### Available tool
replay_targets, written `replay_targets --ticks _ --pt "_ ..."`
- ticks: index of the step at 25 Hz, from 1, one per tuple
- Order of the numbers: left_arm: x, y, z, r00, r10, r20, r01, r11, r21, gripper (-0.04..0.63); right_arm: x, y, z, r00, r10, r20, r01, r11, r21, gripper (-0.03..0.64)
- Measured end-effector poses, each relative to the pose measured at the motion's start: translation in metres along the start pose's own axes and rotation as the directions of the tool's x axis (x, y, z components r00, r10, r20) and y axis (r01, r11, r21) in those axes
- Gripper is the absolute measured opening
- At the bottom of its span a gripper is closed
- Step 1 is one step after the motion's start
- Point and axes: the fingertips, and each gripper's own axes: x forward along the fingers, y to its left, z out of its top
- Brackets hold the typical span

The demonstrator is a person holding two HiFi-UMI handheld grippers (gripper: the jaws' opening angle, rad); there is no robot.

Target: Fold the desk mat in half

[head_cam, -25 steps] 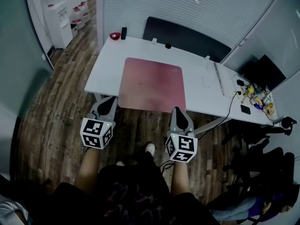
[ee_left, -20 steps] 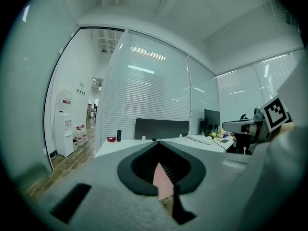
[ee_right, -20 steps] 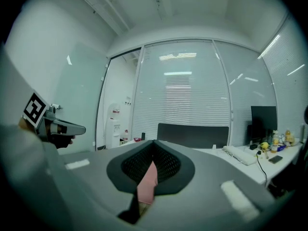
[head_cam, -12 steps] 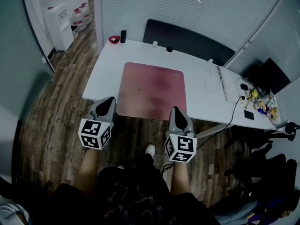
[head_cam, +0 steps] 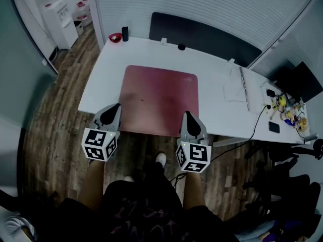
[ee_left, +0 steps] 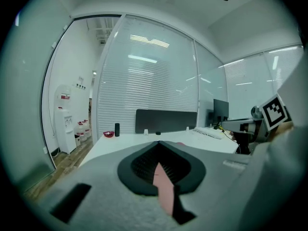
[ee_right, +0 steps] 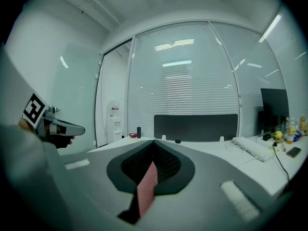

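**A:** Where does the desk mat (head_cam: 159,99) lie on the white desk (head_cam: 217,102)?

**B:** On the left half of the desk, flat; its near edge runs along the desk's near edge, and its far edge stops short of the desk's far edge, with bare top between; whether the near edge hangs over the desk I cannot tell.

**A:** And the tongs?

**B:** Both sit at the desk's near edge; the left gripper (head_cam: 115,109) is clenched on the mat's near-left corner, and its own view shows a pink strip pinched between the closed jaws; the right gripper (head_cam: 187,117) is clamped the same way on the near-right corner, with pink between its jaws too.

**A:** Which way does the mat run from them?

**B:** Straight ahead of both, toward the desk's far edge; neither hand is nearer, each has its own corner; the mat looks slightly longer along the desk's length than across it, so I judge the crease should run parallel to the desk's near edge.

**A:** So the move is?

**B:** Probably lifting both corners together and carrying them over toward the desk's far edge, level with each other; if one leads, the fold could skew.

**A:** Anything in the way?

**B:** A red bowl (head_cam: 115,37) sits at the desk's far-left corner, well apart from the mat.
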Motion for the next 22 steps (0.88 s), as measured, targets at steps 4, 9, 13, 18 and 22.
replay_targets --ticks 4,9,13,18,22 --pt "0.033 -0.003 -0.004 0.999 0.025 -0.029 -0.025 1.0 0.008 0.0 0.027 -0.025 -0.008 0.999 0.034 -0.013 -0.034 0.999 0.008 0.008" --pt "0.077 -0.008 -0.004 0.996 0.063 -0.057 -0.062 0.998 0.013 0.0 0.066 -0.06 -0.017 0.997 0.074 -0.032 -0.073 0.997 0.023 0.008" --pt "0.104 -0.018 -0.004 0.992 0.091 -0.091 -0.089 0.996 0.024 0.0 0.089 -0.083 -0.02 0.993 0.112 -0.047 -0.11 0.993 0.037 0.008" --pt "0.134 -0.025 0.001 0.986 0.118 -0.118 -0.113 0.992 0.047 0.0 0.114 -0.11 -0.023 0.988 0.14 -0.06 -0.136 0.989 0.057 0.008" --pt "0.149 -0.028 0.006 0.983 0.14 -0.118 -0.133 0.989 0.065 0.0 0.13 -0.124 -0.027 0.985 0.158 -0.069 -0.153 0.986 0.072 0.008"
